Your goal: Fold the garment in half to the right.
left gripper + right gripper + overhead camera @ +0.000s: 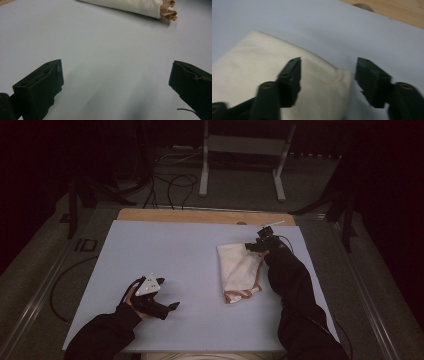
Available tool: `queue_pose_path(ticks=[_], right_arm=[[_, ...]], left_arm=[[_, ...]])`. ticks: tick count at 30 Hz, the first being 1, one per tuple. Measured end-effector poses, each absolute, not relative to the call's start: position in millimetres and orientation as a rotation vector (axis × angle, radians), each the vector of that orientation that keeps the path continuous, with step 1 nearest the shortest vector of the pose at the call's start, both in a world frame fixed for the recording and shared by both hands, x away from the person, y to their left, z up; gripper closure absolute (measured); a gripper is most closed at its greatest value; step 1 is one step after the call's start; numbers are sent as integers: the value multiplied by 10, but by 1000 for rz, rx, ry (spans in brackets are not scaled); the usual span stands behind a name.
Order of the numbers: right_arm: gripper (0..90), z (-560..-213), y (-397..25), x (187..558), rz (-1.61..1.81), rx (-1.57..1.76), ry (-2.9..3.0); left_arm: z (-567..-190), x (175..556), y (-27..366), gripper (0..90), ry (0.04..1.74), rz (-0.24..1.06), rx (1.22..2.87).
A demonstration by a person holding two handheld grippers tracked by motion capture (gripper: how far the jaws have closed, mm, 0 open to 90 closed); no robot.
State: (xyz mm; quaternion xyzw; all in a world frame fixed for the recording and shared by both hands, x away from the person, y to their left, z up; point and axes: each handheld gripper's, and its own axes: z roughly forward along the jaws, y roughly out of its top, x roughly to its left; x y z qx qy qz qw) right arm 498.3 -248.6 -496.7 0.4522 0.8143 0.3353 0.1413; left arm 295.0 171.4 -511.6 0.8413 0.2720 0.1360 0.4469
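A folded cream cloth [239, 270] with a brown trimmed edge lies on the right half of the pale blue table top [165, 255]. My right gripper [252, 248] hovers at the cloth's far right corner, open, one jaw over the cloth [257, 82] and the other over bare table; midpoint [328, 72]. My left gripper [172, 306] rests low over the table at the near left, open with nothing between its jaws [116, 77]. In the left gripper view the cloth [130, 6] lies far ahead, brown trim at its right end.
A wooden strip [200, 216] runs along the table's far edge, with a small round hole [363, 6] in it. Beyond the table stand a white metal frame [240, 155] and black cables [170, 185] on the floor. Dark stands flank both sides.
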Motion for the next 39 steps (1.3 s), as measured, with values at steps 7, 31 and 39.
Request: queue_pose_path(ticks=[7, 31, 39], right_arm=[[142, -4884, -2397, 4935, 1033, 1262, 2393], [95, -4622, -1994, 4721, 1094, 1080, 2559], [94, -4526, -2036, 4513, 1153, 1026, 2526]], left_arm=[[-5118, 2949, 1705, 2, 667, 333, 2086], [-5117, 2946, 1714, 1, 665, 331, 2085], [-5124, 2933, 1721, 1, 665, 330, 2087]])
